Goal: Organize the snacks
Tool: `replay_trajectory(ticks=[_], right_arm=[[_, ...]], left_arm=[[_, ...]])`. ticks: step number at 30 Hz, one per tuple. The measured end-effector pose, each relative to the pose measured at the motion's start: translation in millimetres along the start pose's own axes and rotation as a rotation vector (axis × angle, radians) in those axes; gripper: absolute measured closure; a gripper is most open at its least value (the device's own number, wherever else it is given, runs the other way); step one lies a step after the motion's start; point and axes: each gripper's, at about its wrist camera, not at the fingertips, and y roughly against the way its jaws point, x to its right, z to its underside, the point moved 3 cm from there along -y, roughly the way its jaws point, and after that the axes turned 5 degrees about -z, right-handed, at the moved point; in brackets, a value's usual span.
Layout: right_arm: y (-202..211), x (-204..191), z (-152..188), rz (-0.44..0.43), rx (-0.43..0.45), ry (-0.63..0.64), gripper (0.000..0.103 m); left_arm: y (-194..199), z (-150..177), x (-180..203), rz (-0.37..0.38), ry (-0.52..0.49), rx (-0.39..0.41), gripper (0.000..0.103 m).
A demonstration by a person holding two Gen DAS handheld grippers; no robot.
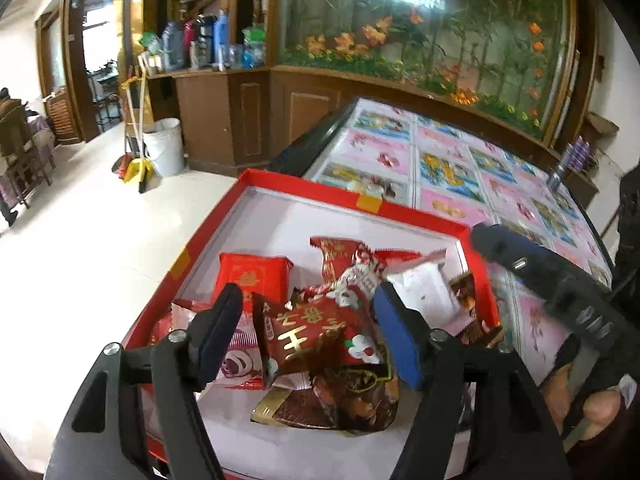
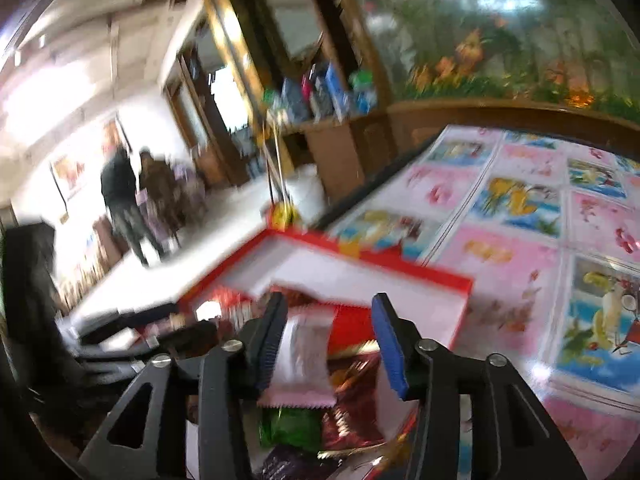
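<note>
Left tongs (image 1: 312, 326) spread wide, empty, over red snack packet (image 1: 320, 336) on pile inside red box (image 1: 360, 200). Right tongs (image 2: 326, 340) parted above white-pink packet (image 2: 304, 364), contact unclear through blur. Box sits at floral counter (image 1: 480, 172) edge.

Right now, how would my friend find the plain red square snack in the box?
Start at the big red box on the flowery table. The snacks are heaped at its near end; look at the left edge of the heap, just past the left tool. The square red packet lies flat there, and unlike its crinkly, picture-covered neighbours it is plain red with one small gold emblem.
</note>
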Motion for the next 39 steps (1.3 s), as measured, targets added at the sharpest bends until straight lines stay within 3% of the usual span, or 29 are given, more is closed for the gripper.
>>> replay_trajectory(ticks=[1, 3, 4, 14, 29, 34, 37, 39], right_arm=[[6, 7, -3, -0.005, 0.031, -0.032, 0.041], [10, 17, -6, 0.018, 0.052, -0.063, 0.038], [11, 20, -7, 0.019, 0.059, -0.079, 0.038], [27, 3, -3, 0.088, 0.091, 0.002, 0.037], [119, -23, 32, 0.071, 0.204, -0.051, 0.032], [161, -54, 33, 0.058, 0.268, -0.027, 0.030], [192, -80, 39, 0.057, 0.310, 0.010, 0.029], [210, -96, 46, 0.062, 0.336, 0.041, 0.026]], left_arm=[[3, -1, 1, -0.007, -0.002, 0.018, 0.033], [12, -3, 6, -0.035, -0.025, 0.054, 0.021], [15, -4, 8, -0.048, -0.037, 0.069, 0.020], [47, 2, 9, -0.140, -0.092, 0.127, 0.019], [107, 26, 18, -0.149, -0.088, 0.222, 0.017], [150, 35, 16, -0.151, -0.089, 0.288, 0.016], [174, 46, 10, -0.155, -0.094, 0.336, 0.000], [184, 54, 4, -0.133, -0.084, 0.352, 0.000]])
